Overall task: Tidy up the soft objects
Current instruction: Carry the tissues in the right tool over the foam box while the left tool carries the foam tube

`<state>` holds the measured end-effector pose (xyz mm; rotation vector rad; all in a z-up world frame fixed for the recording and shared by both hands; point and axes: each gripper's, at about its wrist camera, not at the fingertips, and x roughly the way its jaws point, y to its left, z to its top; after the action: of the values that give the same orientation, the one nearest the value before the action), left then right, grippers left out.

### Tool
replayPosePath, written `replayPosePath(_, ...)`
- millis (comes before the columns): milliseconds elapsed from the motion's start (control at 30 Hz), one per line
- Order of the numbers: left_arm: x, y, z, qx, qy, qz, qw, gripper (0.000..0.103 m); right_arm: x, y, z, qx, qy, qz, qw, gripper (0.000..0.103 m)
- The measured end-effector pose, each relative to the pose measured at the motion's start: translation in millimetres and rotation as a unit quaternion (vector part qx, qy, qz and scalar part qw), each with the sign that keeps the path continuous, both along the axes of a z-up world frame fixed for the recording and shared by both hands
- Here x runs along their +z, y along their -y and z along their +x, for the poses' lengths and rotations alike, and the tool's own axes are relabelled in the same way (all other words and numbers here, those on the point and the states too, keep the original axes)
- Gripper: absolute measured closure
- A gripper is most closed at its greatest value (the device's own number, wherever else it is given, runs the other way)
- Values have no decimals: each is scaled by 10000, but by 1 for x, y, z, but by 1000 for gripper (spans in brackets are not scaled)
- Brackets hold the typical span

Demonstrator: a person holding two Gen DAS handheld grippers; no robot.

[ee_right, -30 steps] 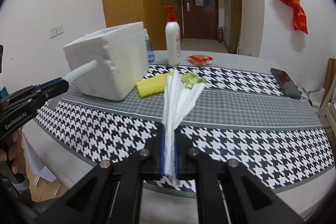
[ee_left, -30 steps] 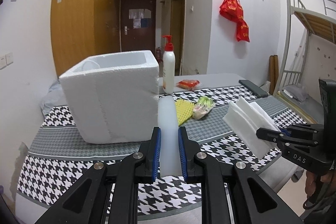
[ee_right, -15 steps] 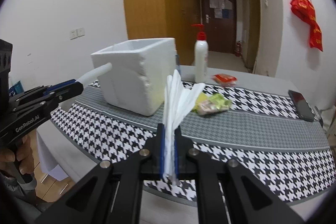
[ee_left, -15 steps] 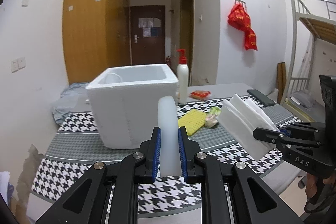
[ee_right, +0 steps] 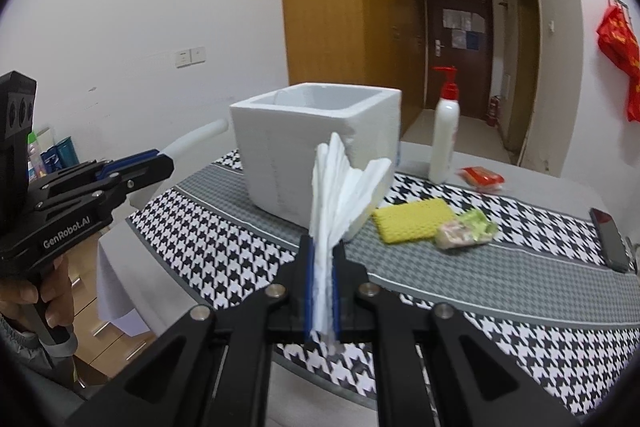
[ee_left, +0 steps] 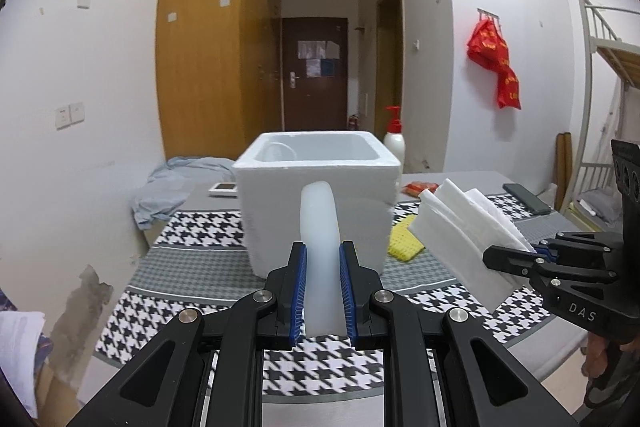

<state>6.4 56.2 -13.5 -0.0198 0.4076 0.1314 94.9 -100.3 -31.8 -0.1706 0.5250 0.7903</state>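
Both grippers had risen since the earlier frames, so the open top of the white foam box (ee_left: pixel 316 163) came into view and the yellow sponge (ee_right: pixel 412 221) sat partly behind the tissues in the left view. Left gripper (ee_left: pixel 322 291) was clamped on a pale translucent foam strip (ee_left: pixel 319 223), which stood upright between the blue pads, in front of the box's near wall and apart from it. Right gripper (ee_right: pixel 321 287) was closed on a fanned stack of white tissues (ee_right: pixel 344 195), held above the tabletop (ee_right: pixel 500 287) to the right of the box's near corner. Box stood at the far left of the houndstooth cloth; its rim was clear above, with a thin curved thing inside I could not identify. Sponge and a green snack packet (ee_right: pixel 466 229) lay right of the box; a lotion bottle (ee_right: pixel 445 143) stood behind. Near edge of the tabletop ran just below both grippers. A dark phone (ee_right: pixel 610 243) lay at the right edge.
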Motion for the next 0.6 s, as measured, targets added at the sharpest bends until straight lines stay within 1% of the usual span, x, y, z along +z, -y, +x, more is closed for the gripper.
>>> replayPosePath(233, 2, -11, -7, 161, 39, -79, 9998, 85, 3, -15, -4, 218, 36, -22, 9998, 93)
replayPosePath(600, 5, -13, -7, 106, 71, -20, 9999, 85, 11, -27, -2, 317, 94, -15, 9995, 93)
